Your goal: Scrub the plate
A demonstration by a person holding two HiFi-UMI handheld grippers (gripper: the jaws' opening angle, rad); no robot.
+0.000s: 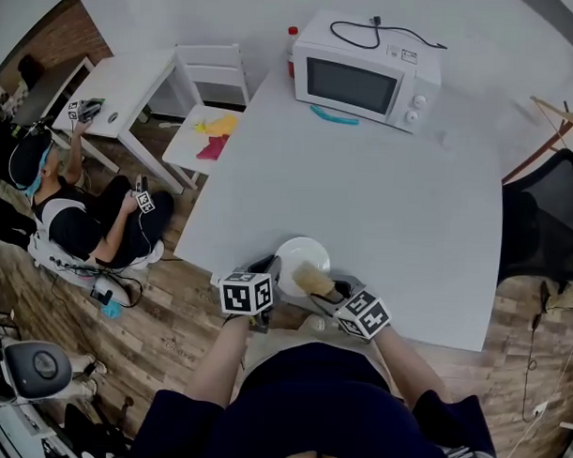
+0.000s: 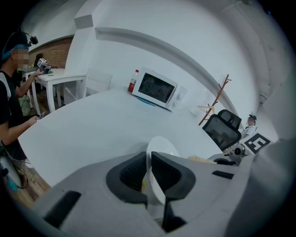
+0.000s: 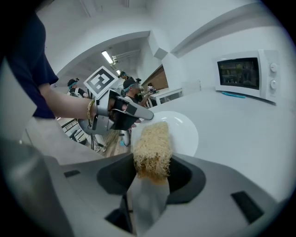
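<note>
Two grippers are held at the near edge of a white table [image 1: 381,198]. The left gripper [image 1: 269,270] is clenched on a white plate [image 1: 300,255]. In the left gripper view, the plate's rim is pinched edge-on between the two dark pads [image 2: 131,172]. The plate is found at the table's near edge, between the two grippers. Whether it lies flat or is lifted a little cannot be told.

The right gripper [image 1: 329,289] is clamped on a tan, fibrous scrubber [image 1: 313,279]. The scrubber's free end is laid over the plate's near right rim, on its inner face.

A white microwave [image 1: 362,76] is set at the far side of the table. A red-capped bottle [image 1: 293,43] is seen just behind its left corner, and a teal strip [image 1: 334,116] lies in front of it.

To the left, a seated person [image 1: 80,221] is seen on the wooden floor beside a small desk [image 1: 123,86]. A black chair [image 1: 549,223] stands at the right.
</note>
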